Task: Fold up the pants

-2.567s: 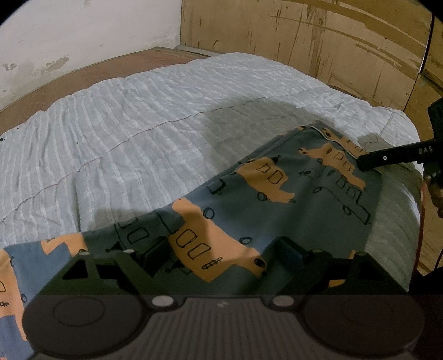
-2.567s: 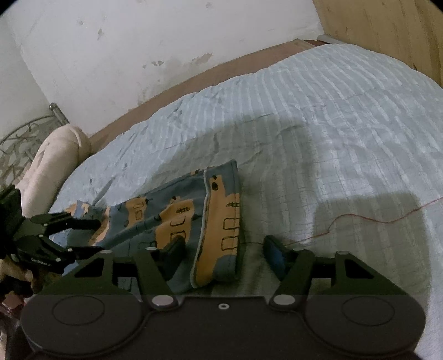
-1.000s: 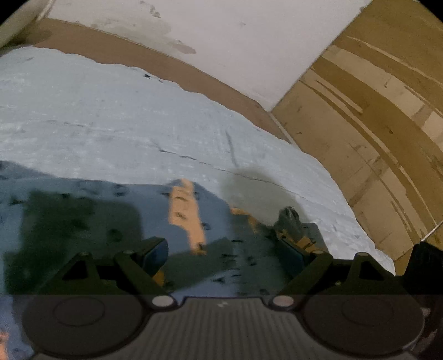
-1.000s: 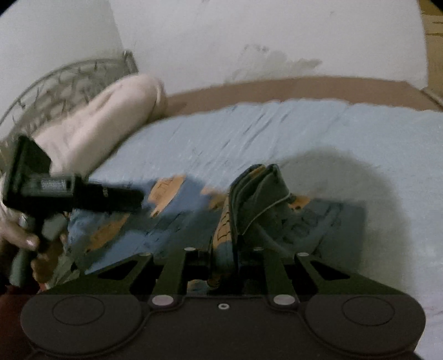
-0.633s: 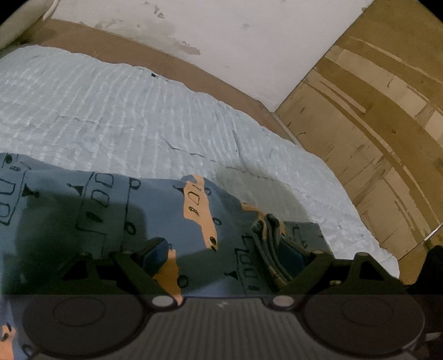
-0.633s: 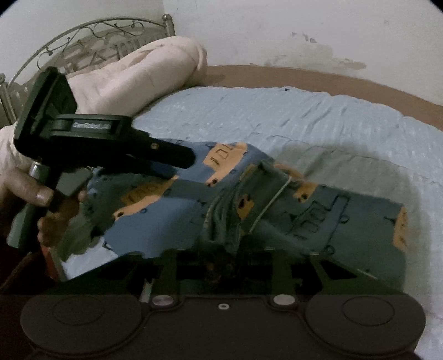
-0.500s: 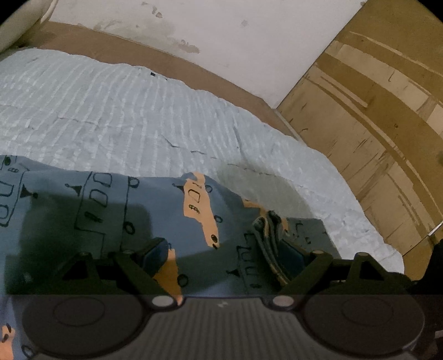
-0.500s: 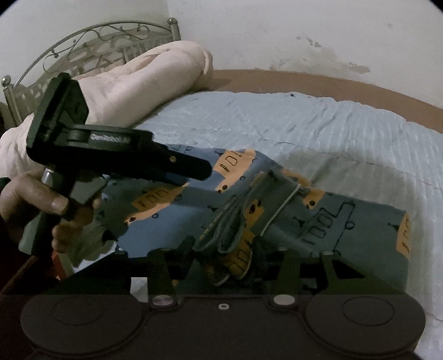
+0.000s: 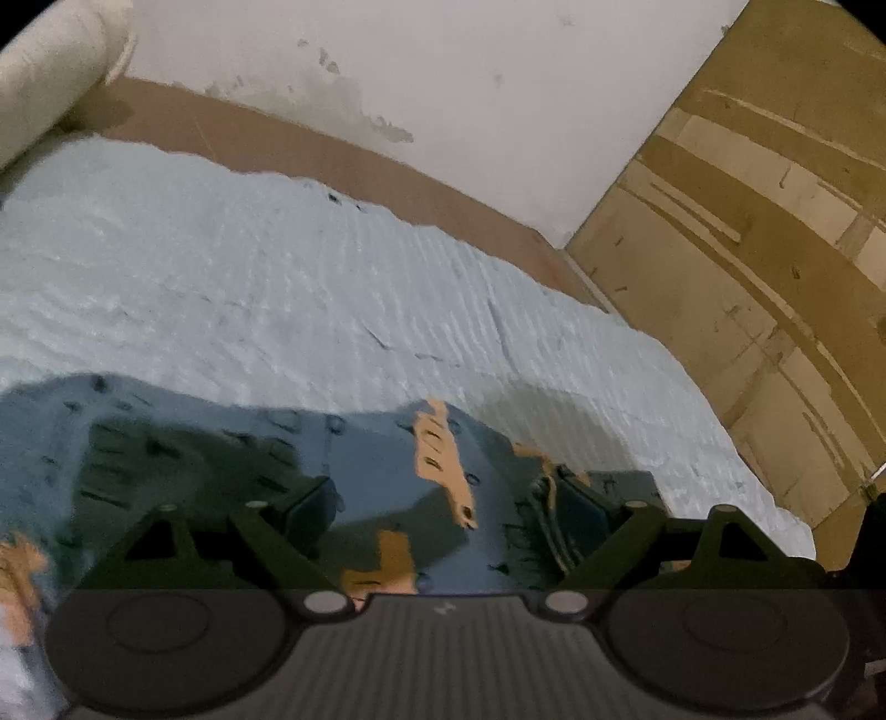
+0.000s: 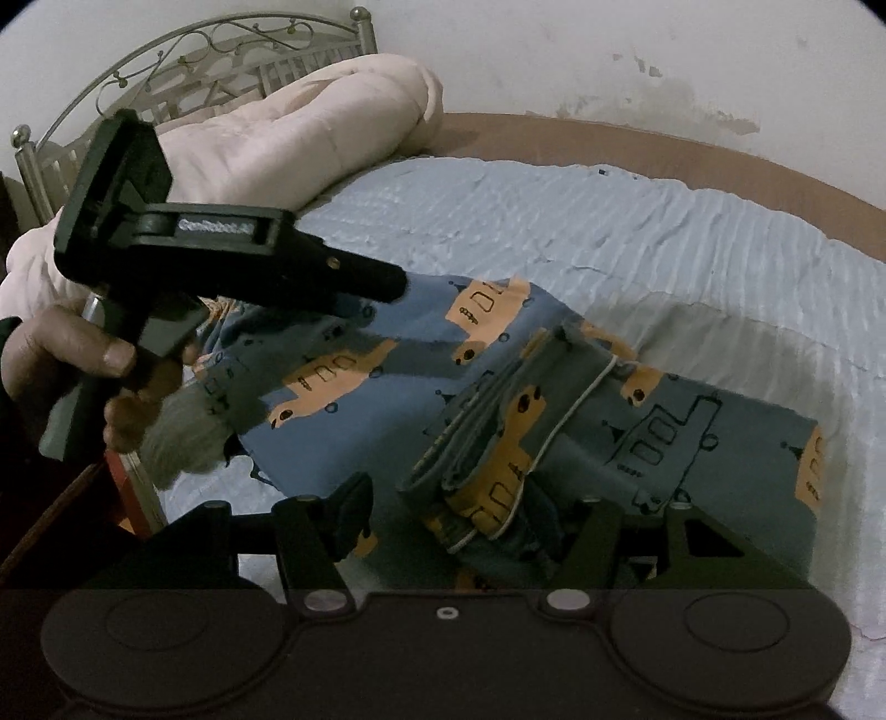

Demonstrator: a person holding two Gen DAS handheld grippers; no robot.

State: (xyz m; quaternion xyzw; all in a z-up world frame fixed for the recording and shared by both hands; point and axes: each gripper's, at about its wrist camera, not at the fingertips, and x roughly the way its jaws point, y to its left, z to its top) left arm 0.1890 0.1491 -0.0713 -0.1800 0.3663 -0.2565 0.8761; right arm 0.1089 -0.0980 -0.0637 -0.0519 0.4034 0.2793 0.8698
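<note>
The pants [image 10: 387,387] are blue-grey with orange vehicle prints and lie on the light blue quilt [image 10: 664,232]. They also show in the left wrist view [image 9: 376,471]. A folded, bunched waistband end [image 10: 498,437] with a white cord lies on top of them. My right gripper [image 10: 459,509] is open, its fingers spread either side of that bunch. My left gripper [image 9: 443,498] is open just above the fabric, with the bunched end by its right finger [image 9: 581,504]. The left gripper's body [image 10: 221,255] shows in the right wrist view, held by a hand.
A rolled pink comforter [image 10: 288,127] and a metal headboard [image 10: 183,50] are at the bed's head. A brown bed edge [image 9: 343,166] runs along the white wall. Wooden panels [image 9: 747,249] stand at the right in the left wrist view.
My right gripper has opened and let go of the bunched waistband end, which now lies on the pants. My left gripper has shifted a little; its view is blurred.
</note>
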